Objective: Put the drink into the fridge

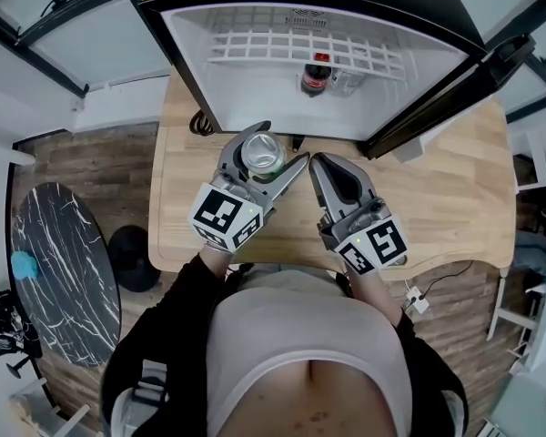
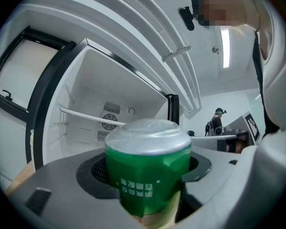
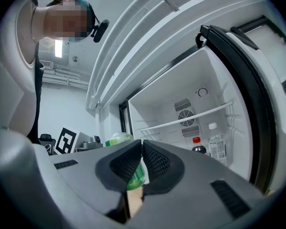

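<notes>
Left hand-held gripper (image 1: 280,146): jaws closed round a green drink can with a silver top (image 2: 148,175), held upright. The can is gripped just in front of the fridge opening, over the light wooden desk (image 1: 455,189); whether it rests on the desk can't be told. Right hand-held gripper (image 1: 315,159): jaws pressed together, nothing held, parked just right of the can.

Progress, as judged: door opened, drink grasped, drink not yet inside. Left to do: the can to be carried forward past the sill, set down on the fridge floor and released.

Surroundings, left to right: a black marbled round table (image 1: 64,262) well off to the left, not relevant. A black mini fridge with a white interior (image 1: 246,80) is stood on the desk, with a white wire shelf (image 1: 282,48) fitted across it. A dark cola bottle with a red cap (image 1: 316,73) and a clear plastic bottle (image 1: 346,82) are stood side by side at the back. The black fridge door (image 1: 446,89) is swung open to the right.

Obstructions: headroom is limited by the shelf, and the two bottles are best avoided by placing left of them.
</notes>
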Demonstrator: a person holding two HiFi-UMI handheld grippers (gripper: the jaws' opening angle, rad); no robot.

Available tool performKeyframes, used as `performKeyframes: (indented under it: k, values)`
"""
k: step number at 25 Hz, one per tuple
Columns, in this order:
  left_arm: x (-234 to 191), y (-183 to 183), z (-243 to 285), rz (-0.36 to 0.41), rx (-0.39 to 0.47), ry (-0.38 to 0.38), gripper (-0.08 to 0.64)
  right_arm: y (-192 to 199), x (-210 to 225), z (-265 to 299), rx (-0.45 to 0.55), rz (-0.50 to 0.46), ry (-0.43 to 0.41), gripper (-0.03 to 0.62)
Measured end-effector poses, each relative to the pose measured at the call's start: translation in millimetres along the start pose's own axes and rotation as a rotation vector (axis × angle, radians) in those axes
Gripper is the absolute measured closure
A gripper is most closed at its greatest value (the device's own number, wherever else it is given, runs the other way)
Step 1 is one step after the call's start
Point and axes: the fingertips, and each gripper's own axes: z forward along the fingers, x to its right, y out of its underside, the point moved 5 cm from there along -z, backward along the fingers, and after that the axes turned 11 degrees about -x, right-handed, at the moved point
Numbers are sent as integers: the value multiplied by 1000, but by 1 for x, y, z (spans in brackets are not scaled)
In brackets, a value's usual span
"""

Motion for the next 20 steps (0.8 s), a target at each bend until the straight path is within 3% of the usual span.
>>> performKeyframes:
  k: [20]
  values:
    - [-37, 24, 56, 18, -38, -50, 213, 4, 31, 23, -19, 2, 11, 560]
